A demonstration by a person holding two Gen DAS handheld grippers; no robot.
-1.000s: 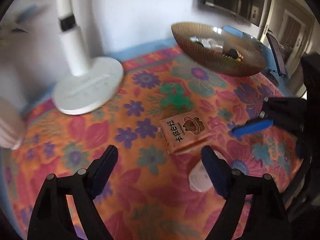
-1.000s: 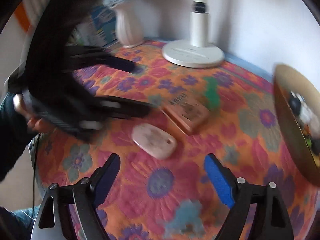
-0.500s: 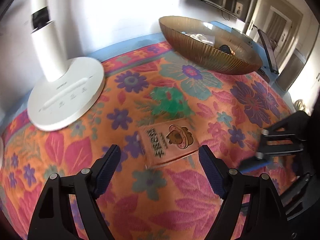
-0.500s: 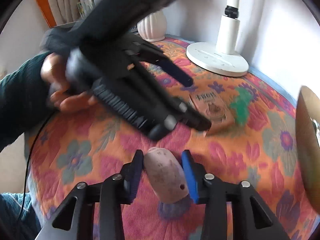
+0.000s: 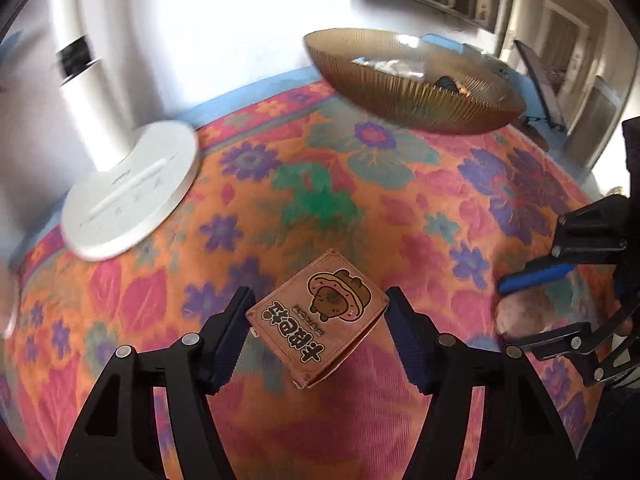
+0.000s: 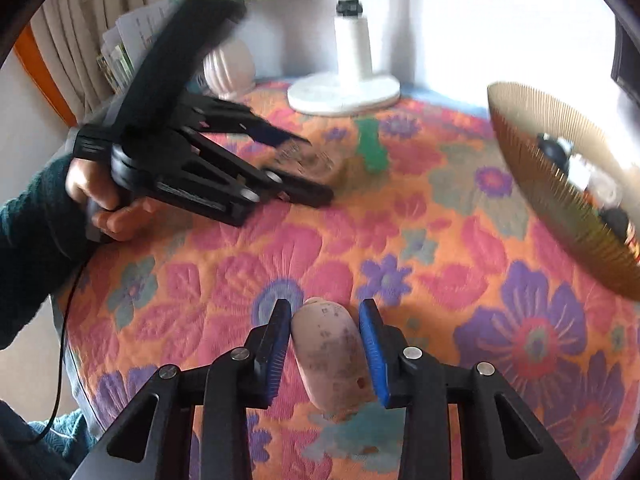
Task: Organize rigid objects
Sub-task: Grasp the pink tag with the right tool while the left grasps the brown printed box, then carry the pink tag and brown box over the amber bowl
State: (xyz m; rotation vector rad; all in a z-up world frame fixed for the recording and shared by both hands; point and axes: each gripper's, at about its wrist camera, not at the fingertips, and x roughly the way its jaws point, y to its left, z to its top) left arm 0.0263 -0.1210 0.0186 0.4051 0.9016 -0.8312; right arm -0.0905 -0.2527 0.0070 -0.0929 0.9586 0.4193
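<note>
My left gripper [image 5: 318, 330] is shut on an orange-brown snack box [image 5: 318, 320] with a cartoon animal, which sits tilted between the fingers, touching both, just above the floral cloth. From the right wrist view the left gripper [image 6: 308, 172] and the box [image 6: 308, 162] show blurred at mid-left. My right gripper [image 6: 325, 350] is shut on a pale pink oval object [image 6: 330, 354], held over the cloth; it also shows in the left wrist view [image 5: 524, 314] at the right edge. A ribbed amber glass bowl [image 5: 412, 94] with small items stands at the back right.
A white fan base [image 5: 128, 196] with its pole stands at the back left. A white vase [image 6: 228, 70] with flowers and papers sit at the far corner. The floral tablecloth [image 6: 420, 240] covers the round table; its edge drops off at the left.
My left gripper closed in on the snack box and now grips it tilted. My right gripper keeps its hold on the pink oval object and has shifted right, toward the bowl.
</note>
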